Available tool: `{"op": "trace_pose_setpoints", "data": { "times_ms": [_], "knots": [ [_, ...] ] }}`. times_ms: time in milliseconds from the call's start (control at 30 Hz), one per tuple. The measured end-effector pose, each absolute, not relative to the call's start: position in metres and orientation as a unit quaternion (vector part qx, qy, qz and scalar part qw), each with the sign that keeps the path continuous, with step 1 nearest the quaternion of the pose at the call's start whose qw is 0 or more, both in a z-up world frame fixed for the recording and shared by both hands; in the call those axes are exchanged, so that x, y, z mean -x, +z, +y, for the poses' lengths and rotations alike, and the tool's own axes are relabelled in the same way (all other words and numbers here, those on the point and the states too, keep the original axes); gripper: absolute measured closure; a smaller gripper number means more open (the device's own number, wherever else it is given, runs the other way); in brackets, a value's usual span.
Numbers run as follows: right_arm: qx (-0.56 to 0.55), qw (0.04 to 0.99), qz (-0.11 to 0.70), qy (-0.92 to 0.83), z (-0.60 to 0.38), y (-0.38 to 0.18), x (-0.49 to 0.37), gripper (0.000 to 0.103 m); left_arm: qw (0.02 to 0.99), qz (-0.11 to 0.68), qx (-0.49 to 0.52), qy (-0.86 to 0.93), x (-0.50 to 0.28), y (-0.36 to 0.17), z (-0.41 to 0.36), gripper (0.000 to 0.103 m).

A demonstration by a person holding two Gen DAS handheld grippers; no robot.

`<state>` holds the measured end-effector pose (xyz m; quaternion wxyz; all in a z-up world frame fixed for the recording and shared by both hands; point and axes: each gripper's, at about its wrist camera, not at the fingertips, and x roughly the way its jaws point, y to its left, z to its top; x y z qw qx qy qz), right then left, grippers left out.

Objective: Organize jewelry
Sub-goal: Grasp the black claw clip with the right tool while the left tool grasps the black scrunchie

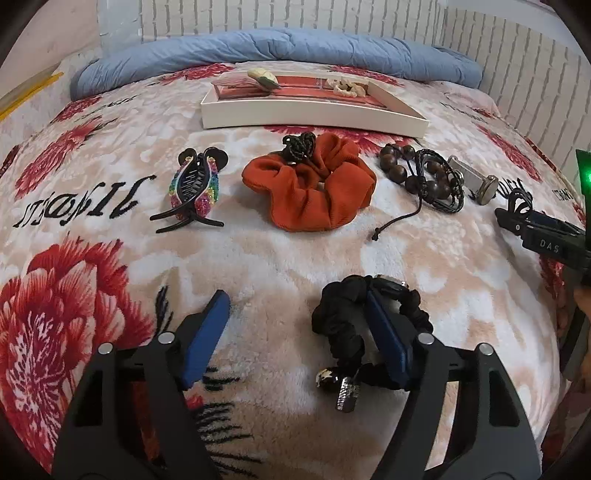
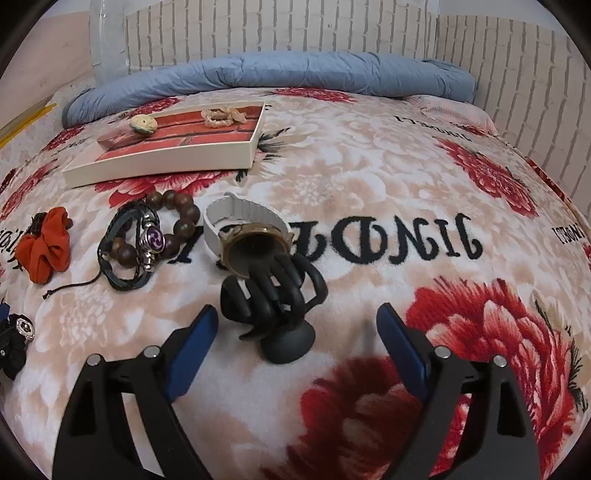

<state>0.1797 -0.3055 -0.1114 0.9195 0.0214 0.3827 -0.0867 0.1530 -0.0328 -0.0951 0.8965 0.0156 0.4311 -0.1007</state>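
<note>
While both grippers hover low over the floral blanket (image 1: 288, 251), loose pieces lie in a row across it. Far left sits a rainbow clip (image 1: 194, 188), black teeth up. Next, an orange scrunchie (image 1: 310, 188) with a black hair tie (image 1: 299, 146) on its back edge. Then wood beads (image 1: 413, 170) tangled with a braided bracelet (image 1: 443, 184) carrying a purple charm, cord trailing forward. Just beside those, a white-strap watch (image 2: 247, 232), gold case tipped up. A black claw clip (image 2: 273, 295) touches the watch's near side.

Behind the row, a white tray (image 1: 314, 114) with red lining holds a cream clip (image 1: 263, 78) at left and a pale scrunchie (image 1: 345, 86) at right. Blue duvet (image 1: 280, 50) rolled along the back, white brick wall (image 2: 280, 27) behind.

Left gripper (image 1: 295, 310): jaws spread wide, holding nothing. Its right finger lies over a black scrunchie (image 1: 340, 317) with a shiny button and small charms at the front; whether the finger goes through the loop or only rests on it, can't tell.

Right gripper (image 2: 297, 321): jaws wide apart, nothing held. The claw clip sits between the fingertips, closer to the left one, not touched by either.
</note>
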Motion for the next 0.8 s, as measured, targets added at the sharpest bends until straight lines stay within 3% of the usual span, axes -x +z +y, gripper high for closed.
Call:
{"op": "trace_pose_setpoints", "data": {
  "times_ms": [200, 600, 733, 800],
  "knots": [
    [-0.036, 0.918, 0.388, -0.078, -0.3092, -0.1122, -0.1832, 0.025, 0.896, 0.432, -0.027, -0.099, -0.156, -0.0937, -0.0351, 0.045],
    [-0.032, 0.917, 0.393, -0.061, -0.3056, -0.1119, -0.1887, 0.054, 0.892, 0.437, -0.023, -0.111, -0.1615, -0.0944, -0.0312, 0.065],
    [-0.026, 0.918, 0.392, -0.061, -0.3036, -0.1115, -0.188, 0.056, 0.893, 0.435, -0.02, -0.116, -0.1599, -0.0939, -0.0321, 0.08],
    [-0.029, 0.918, 0.391, -0.06, -0.3032, -0.1115, -0.1874, 0.056, 0.892, 0.435, -0.019, -0.12, -0.1597, -0.0941, -0.0326, 0.083]
  ]
}}
